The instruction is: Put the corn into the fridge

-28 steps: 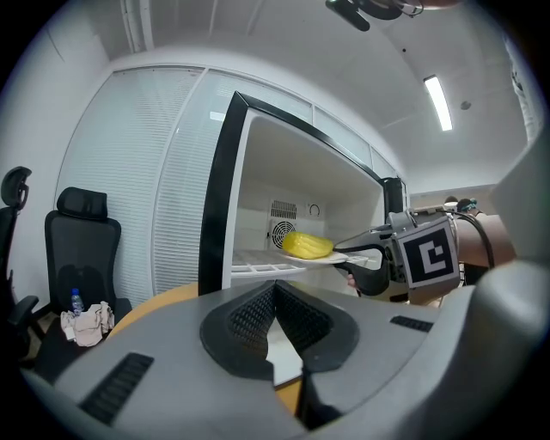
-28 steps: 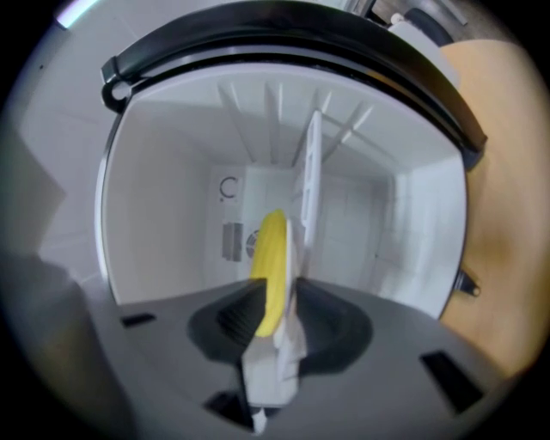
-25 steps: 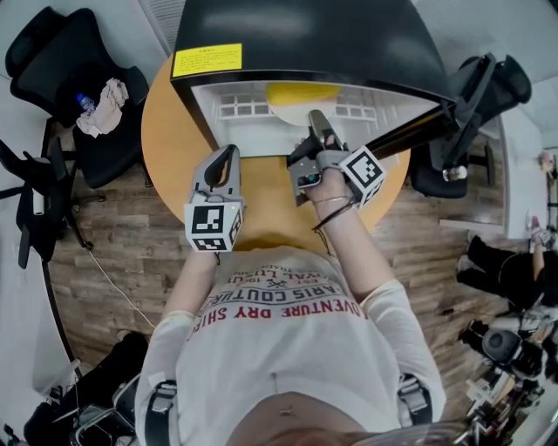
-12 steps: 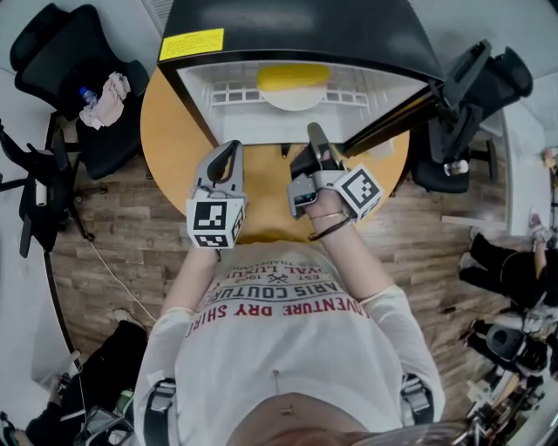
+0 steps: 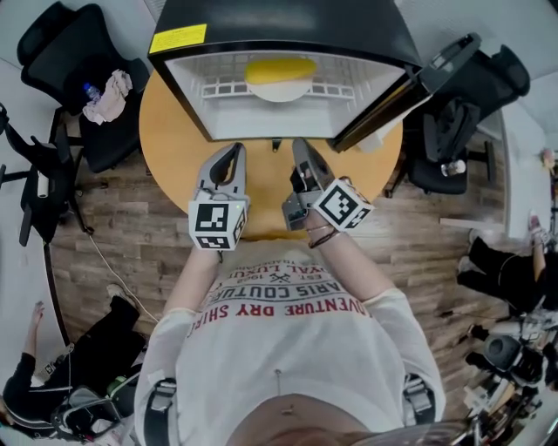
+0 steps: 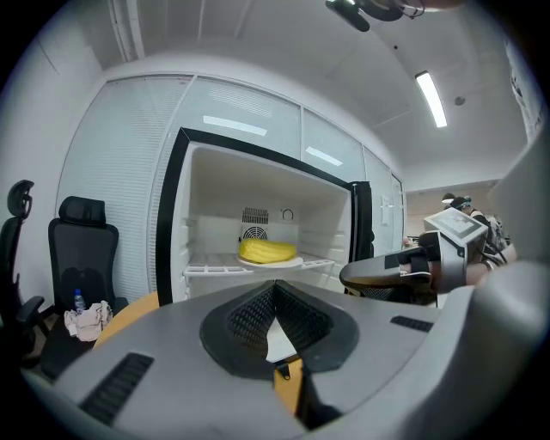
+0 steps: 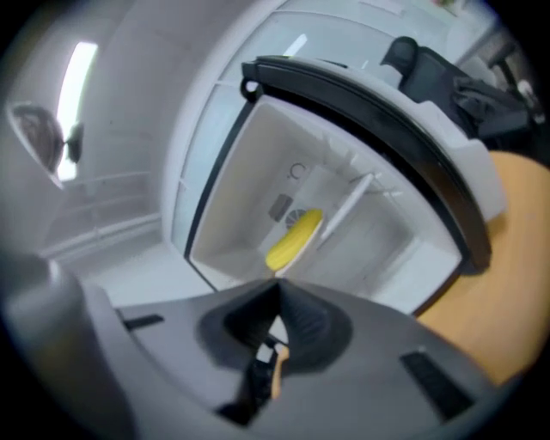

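Corn (image 5: 281, 70) lies on the plate (image 5: 281, 91) inside the fridge (image 5: 279, 22), and we have pulled our right hand-held gripper (image 5: 300, 146) back beside the left hand-held gripper (image 5: 235, 152), both pinched together and empty, so only the open door (image 5: 408, 84) remains.

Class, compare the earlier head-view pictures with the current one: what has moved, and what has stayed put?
The right gripper drew back from the fridge opening toward the person. It now hangs over the table beside the left gripper, jaws together and empty. The corn on its plate, the open door and the left gripper stayed put.
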Tool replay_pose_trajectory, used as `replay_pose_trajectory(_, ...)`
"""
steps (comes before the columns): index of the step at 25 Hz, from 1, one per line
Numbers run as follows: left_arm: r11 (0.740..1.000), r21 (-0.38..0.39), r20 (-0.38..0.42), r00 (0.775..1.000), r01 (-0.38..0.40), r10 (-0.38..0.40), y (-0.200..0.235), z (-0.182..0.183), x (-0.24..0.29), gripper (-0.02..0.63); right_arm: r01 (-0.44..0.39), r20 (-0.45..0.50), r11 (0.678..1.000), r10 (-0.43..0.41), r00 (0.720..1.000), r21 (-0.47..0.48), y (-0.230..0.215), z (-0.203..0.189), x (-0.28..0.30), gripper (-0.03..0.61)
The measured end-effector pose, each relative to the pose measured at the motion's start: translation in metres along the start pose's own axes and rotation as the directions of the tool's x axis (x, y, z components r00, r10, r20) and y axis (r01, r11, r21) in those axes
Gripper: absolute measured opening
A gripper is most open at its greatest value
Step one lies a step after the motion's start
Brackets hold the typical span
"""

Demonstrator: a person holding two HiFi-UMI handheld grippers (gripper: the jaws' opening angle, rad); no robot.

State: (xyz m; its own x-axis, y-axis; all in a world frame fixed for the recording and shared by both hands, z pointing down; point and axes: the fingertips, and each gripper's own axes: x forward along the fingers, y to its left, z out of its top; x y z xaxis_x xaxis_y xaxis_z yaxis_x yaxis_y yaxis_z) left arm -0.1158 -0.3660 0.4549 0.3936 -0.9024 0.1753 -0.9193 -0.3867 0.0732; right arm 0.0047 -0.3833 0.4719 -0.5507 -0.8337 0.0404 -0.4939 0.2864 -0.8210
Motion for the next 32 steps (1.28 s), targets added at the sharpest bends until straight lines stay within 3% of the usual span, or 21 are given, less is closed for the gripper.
replay_pose_trajectory(3,1.0,-0.005,-0.004,1.0,-0.01,0.009,-0.007,-0.003,-0.004,0.028,0.03,-0.027,0.979,-0.036,0.999,-0.202,-0.005,0.002,-0.01,0.028)
replay_pose_trajectory(5,1.0,-0.008,-0.008,1.0,-0.016,0.016,-0.01,-0.004,-0.005,0.028,0.038,-0.025,0.933,-0.051,0.998,-0.359,-0.005,0.007,-0.015,0.028)
replay_pose_trajectory(9,1.0,-0.009,-0.01,1.0,-0.022,0.022,-0.016,-0.005,-0.005,0.028,0.014,-0.013,0.75,-0.03,0.999,-0.662,0.007,0.015,-0.021,0.028)
replay_pose_trajectory(10,1.0,-0.008,-0.01,1.0,-0.02,0.02,-0.018,-0.006,-0.005,0.028,-0.001,-0.018,0.712,-0.017,1.0,-0.702,0.012,0.016,-0.022,0.028)
replay_pose_trajectory(12,1.0,-0.008,-0.005,1.0,-0.006,0.006,-0.022,-0.005,-0.005,0.028,-0.028,-0.037,0.669,0.001,0.999,-0.743,0.018,0.015,-0.023,0.028)
replay_pose_trajectory(18,1.0,0.015,0.016,1.0,0.013,-0.013,-0.033,0.002,-0.001,0.028,-0.065,-0.07,0.597,0.016,0.997,-0.8,0.022,0.016,-0.024,0.028)
replay_pose_trajectory(32,0.998,-0.015,0.045,0.998,0.054,-0.054,-0.039,0.008,0.005,0.028,-0.109,-0.114,0.574,0.028,0.993,-0.811,0.029,0.006,-0.022,0.028)
